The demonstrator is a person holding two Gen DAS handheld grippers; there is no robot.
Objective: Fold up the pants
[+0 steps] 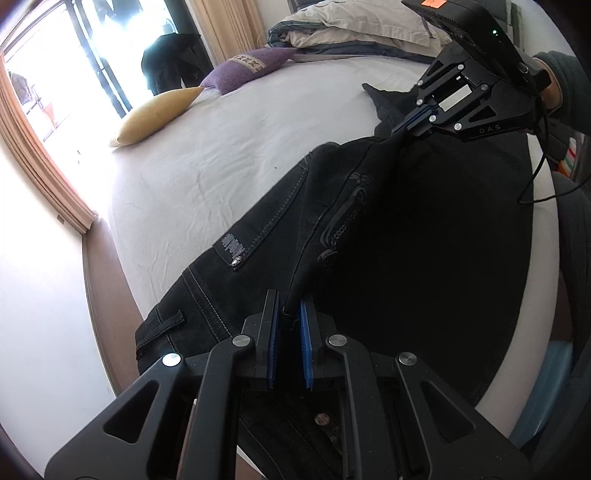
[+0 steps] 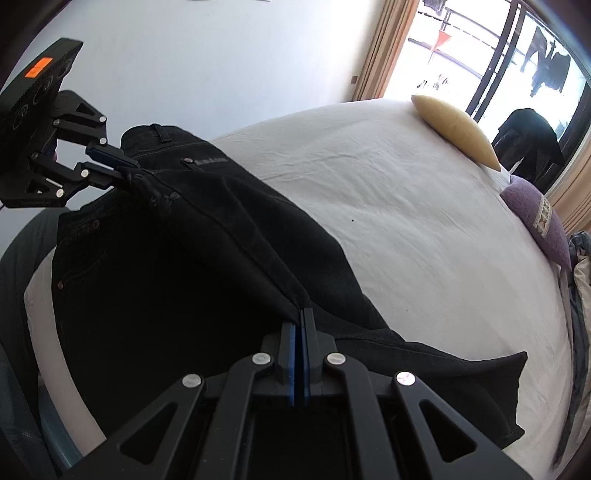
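Observation:
Black denim pants (image 1: 369, 240) lie along the near edge of the white bed (image 1: 229, 162), one layer lifted into a taut ridge between the two grippers. My left gripper (image 1: 290, 314) is shut on the cloth near the waistband, where a rivet and belt loop show. My right gripper (image 2: 300, 317) is shut on a thin fold of the pants (image 2: 207, 236) toward the leg end. Each gripper appears in the other's view: the right gripper (image 1: 406, 127) at upper right, the left gripper (image 2: 123, 166) at upper left, both pinching the fabric.
A yellow pillow (image 1: 155, 116) and a purple cushion (image 1: 247, 68) lie at the far side of the bed, with a folded quilt (image 1: 354, 29) beyond. A bright window with curtains (image 1: 40, 155) is behind. A sleeve (image 1: 565, 92) holds the right gripper.

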